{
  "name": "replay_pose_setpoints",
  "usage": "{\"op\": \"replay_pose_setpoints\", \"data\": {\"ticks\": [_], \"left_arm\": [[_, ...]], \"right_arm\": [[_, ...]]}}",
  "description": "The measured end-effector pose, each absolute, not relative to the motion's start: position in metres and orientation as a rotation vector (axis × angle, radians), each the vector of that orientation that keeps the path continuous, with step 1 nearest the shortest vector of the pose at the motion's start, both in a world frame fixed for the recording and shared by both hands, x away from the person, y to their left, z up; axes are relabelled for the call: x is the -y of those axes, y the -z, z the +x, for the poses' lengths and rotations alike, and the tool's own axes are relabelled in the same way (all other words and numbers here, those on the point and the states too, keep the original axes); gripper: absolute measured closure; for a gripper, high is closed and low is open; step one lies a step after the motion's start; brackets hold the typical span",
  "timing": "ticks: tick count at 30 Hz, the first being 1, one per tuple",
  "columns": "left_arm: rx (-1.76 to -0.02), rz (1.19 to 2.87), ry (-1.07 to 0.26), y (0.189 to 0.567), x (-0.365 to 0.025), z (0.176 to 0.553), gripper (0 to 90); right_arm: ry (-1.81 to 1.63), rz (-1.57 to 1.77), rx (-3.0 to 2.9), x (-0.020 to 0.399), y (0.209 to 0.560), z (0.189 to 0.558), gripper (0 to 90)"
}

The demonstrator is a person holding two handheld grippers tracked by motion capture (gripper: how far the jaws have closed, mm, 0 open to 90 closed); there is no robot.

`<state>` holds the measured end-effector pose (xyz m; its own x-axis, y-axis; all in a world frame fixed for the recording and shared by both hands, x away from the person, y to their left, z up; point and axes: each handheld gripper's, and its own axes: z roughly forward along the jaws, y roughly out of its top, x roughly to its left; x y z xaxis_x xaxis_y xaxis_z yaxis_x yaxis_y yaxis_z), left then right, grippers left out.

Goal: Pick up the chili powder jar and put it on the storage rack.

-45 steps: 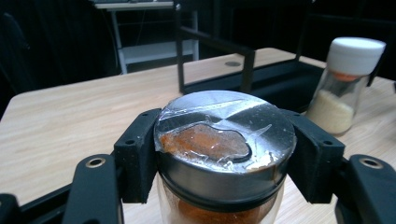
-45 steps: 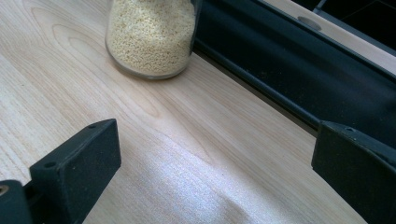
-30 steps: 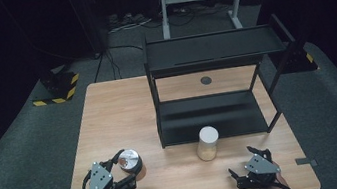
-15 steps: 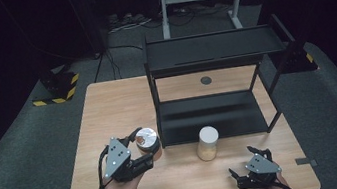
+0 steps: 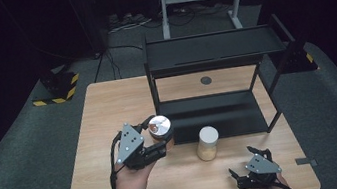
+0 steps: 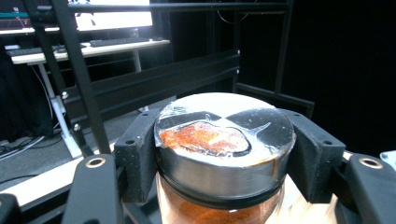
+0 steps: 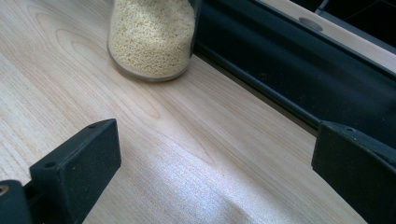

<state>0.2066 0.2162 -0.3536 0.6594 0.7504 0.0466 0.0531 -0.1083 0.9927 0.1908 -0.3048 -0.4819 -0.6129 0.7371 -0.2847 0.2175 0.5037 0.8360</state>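
Observation:
A glass jar of orange-red spice with a shiny metal lid (image 5: 160,127) (image 6: 224,144) hangs above the table by the black shelf's front left post. My left gripper (image 5: 159,141) (image 6: 224,154) is shut on it, its black pads pressed against both sides just under the lid. A second jar of pale yellow grains with a white lid (image 5: 207,143) (image 7: 152,35) stands on the table in front of the shelf's lower board. My right gripper (image 5: 239,177) (image 7: 212,172) rests near the table's front right edge, open, nothing between its jaws, pointing toward the grain jar.
The black two-level shelf (image 5: 211,52) (image 7: 299,79) stands on the back half of the wooden table (image 5: 108,108). Its lower board (image 5: 215,113) lies just behind both jars. A hazard-striped block (image 5: 57,88) sits on the floor at the far left.
My left gripper has lifted the spice jar and carried it right and away from the person, up to the shelf's front left post. The right gripper has stayed put.

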Motion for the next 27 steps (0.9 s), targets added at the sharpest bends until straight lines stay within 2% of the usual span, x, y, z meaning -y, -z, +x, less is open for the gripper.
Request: {"op": "replay_pose_setpoints", "data": {"ticks": [27], "left_arm": [[-0.635, 1.550, -0.655, 0.309, -0.192, 0.244, 34.6]], "right_arm": [[-1.065, 0.786, -2.105, 0.307, 0.482, 0.191, 0.4]]}}
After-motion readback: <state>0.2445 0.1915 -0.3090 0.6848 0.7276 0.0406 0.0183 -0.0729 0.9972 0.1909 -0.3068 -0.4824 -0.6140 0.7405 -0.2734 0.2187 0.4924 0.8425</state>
